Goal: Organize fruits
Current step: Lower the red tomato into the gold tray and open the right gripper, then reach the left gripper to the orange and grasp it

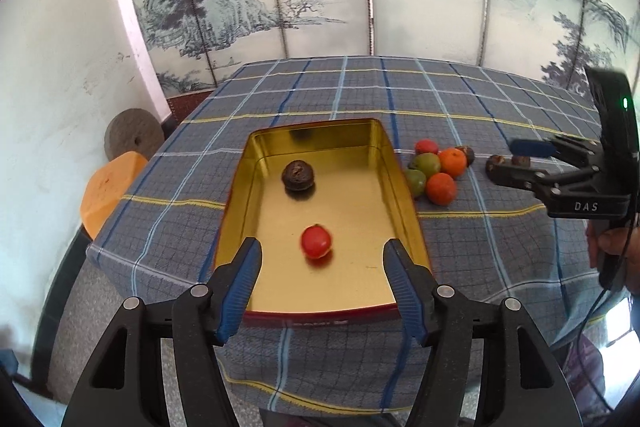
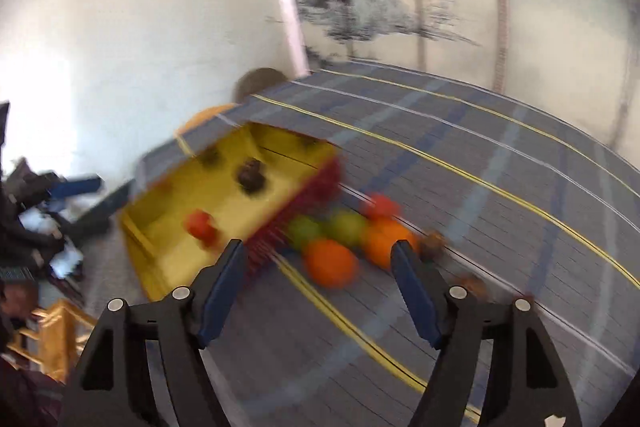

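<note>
Plainly, both grippers are empty. The left gripper [image 1: 320,287] stands partly open over the near end of the shallow gold metal tin [image 1: 404,187], a small red fruit [image 1: 316,241] lying loose on the tin floor just ahead of its tips and a dark wrinkled fruit [image 1: 298,175] farther in. The right gripper [image 2: 320,291], jaws parted with nothing between, faces the loose pile of orange and green fruits [image 2: 344,243] beside the tin, probably lining up the next pick.

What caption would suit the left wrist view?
Open left gripper over a gold rectangular tin holding a red fruit and a dark wrinkled fruit.
</note>
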`<state>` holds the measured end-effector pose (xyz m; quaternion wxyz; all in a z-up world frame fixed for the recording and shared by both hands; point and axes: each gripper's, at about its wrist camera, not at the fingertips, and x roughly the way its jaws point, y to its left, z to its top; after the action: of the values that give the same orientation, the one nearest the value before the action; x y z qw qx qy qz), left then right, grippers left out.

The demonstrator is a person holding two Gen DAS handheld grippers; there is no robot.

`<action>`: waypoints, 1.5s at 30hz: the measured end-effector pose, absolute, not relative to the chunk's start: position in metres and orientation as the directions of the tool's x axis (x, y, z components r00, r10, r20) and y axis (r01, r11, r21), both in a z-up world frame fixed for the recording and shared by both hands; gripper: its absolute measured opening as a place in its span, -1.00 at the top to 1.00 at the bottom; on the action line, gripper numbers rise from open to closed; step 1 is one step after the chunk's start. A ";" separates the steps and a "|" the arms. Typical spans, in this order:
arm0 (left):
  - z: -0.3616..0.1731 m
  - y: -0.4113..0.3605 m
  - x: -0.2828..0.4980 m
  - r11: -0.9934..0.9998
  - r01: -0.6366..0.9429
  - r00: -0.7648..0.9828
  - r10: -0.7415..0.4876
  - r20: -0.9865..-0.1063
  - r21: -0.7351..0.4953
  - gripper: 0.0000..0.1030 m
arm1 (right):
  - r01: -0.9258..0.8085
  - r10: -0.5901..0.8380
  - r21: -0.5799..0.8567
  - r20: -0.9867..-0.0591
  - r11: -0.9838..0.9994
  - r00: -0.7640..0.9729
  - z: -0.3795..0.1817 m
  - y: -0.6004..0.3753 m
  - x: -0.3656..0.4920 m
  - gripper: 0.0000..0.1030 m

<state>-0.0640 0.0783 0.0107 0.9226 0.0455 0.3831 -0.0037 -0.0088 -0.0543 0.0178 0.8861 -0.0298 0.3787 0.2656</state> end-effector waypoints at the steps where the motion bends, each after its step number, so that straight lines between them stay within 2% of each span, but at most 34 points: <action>1: 0.012 0.074 -0.064 0.996 0.055 0.707 0.011 -0.707 0.071 -0.25 | -0.465 0.410 0.126 -0.701 0.876 0.583 0.014 -0.069 -0.011 -0.39; 4: 0.015 0.062 -0.060 0.995 0.081 0.704 -0.014 -0.710 0.061 -0.25 | -0.328 0.255 0.055 -0.753 0.943 0.606 -0.007 -0.133 -0.021 -0.39; 10: 0.014 0.029 -0.047 0.985 0.162 0.690 -0.069 -0.720 0.060 -0.25 | -0.119 0.082 0.012 -0.789 0.993 0.609 -0.031 -0.232 -0.037 -0.45; 15: 0.010 0.002 -0.025 0.965 0.259 0.642 -0.205 -0.738 -0.043 -0.25 | 0.004 0.094 0.123 -0.779 0.992 0.620 -0.031 -0.280 -0.037 -0.63; 17: 0.007 -0.014 -0.013 0.949 0.311 0.620 -0.236 -0.748 -0.042 -0.25 | 0.009 0.104 0.139 -0.784 0.990 0.612 -0.033 -0.283 -0.036 -0.63; 19: 0.004 -0.030 -0.004 0.943 0.332 0.619 -0.204 -0.759 0.018 -0.25 | -0.004 0.117 0.145 -0.782 0.989 0.612 -0.033 -0.285 -0.035 -0.64; 21: 0.000 -0.039 0.005 0.937 0.345 0.620 -0.188 -0.762 0.050 -0.25 | -0.021 0.128 0.146 -0.778 0.989 0.615 -0.031 -0.284 -0.035 -0.81; 23: -0.006 -0.046 0.015 0.925 0.375 0.601 -0.197 -0.774 0.055 -0.23 | -0.028 0.131 0.144 -0.775 0.989 0.618 -0.031 -0.280 -0.038 -0.84; 24: -0.010 -0.049 0.020 0.917 0.394 0.588 -0.204 -0.783 0.056 -0.17 | -0.034 0.136 0.146 -0.773 0.989 0.619 -0.030 -0.279 -0.038 -0.85; 27: -0.022 -0.055 0.037 0.905 0.422 0.536 -0.199 -0.821 0.056 0.17 | -0.045 0.152 0.159 -0.766 0.986 0.624 -0.029 -0.275 -0.042 -0.86; 34: -0.042 -0.056 0.072 0.894 0.445 0.463 -0.178 -0.868 0.054 0.17 | -0.053 0.186 0.199 -0.745 0.979 0.641 -0.026 -0.280 -0.045 -0.88; 45: -0.066 -0.071 0.086 0.853 0.480 0.463 -0.048 -0.885 0.205 0.17 | -0.071 0.216 0.224 -0.730 0.972 0.649 -0.024 -0.280 -0.048 -0.89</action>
<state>0.0859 -0.0711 -0.0664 0.8267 0.2193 0.4931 -0.1596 -0.0475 -0.2799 -0.0238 0.9037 0.0881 0.4115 0.0792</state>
